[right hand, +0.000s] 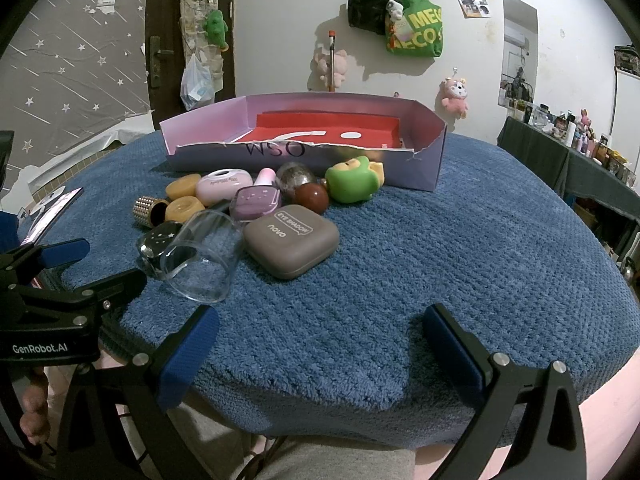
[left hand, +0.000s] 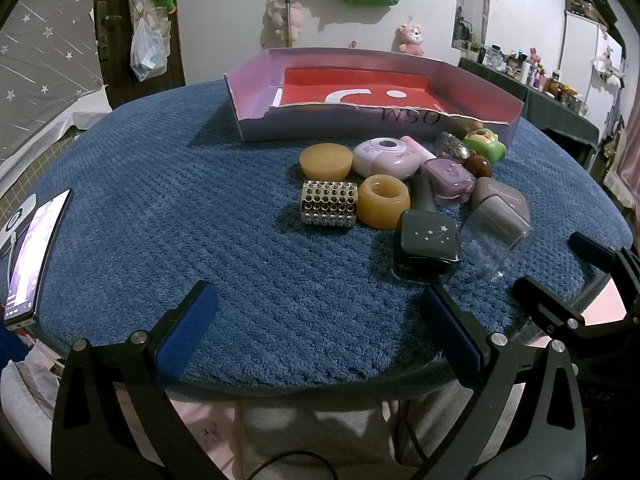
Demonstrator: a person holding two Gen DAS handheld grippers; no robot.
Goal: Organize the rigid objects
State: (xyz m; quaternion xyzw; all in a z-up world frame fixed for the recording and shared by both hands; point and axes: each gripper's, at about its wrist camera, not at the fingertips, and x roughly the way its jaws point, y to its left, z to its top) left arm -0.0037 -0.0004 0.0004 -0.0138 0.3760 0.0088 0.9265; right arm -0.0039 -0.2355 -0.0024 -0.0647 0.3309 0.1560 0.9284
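A cluster of small rigid items lies on the blue mat in front of a purple cardboard box (left hand: pixel 320 130) (right hand: pixel 424 168) with a red liner. It includes a clear glass (left hand: pixel 494 240) (right hand: pixel 200 260) on its side, a taupe eye shadow case (left hand: pixel 500 204) (right hand: pixel 290 242), a black star bottle (left hand: pixel 426 248) (right hand: pixel 158 238), a studded cylinder (left hand: pixel 329 208) (right hand: pixel 146 210), an amber ring (left hand: pixel 383 205), an amber disc (left hand: pixel 326 160), a pink compact (left hand: pixel 386 157) (right hand: pixel 224 186), a green frog toy (left hand: pixel 482 144) (right hand: pixel 352 180) and a brown ball (right hand: pixel 312 197). My left gripper (left hand: pixel 320 332) and right gripper (right hand: pixel 320 348) are open and empty at the near edge.
A lit phone (left hand: pixel 30 256) lies at the mat's left edge. The right gripper shows in the left wrist view (left hand: pixel 560 280), the left gripper in the right wrist view (right hand: pixel 80 268). A cluttered dark side table (right hand: pixel 560 152) stands at the right.
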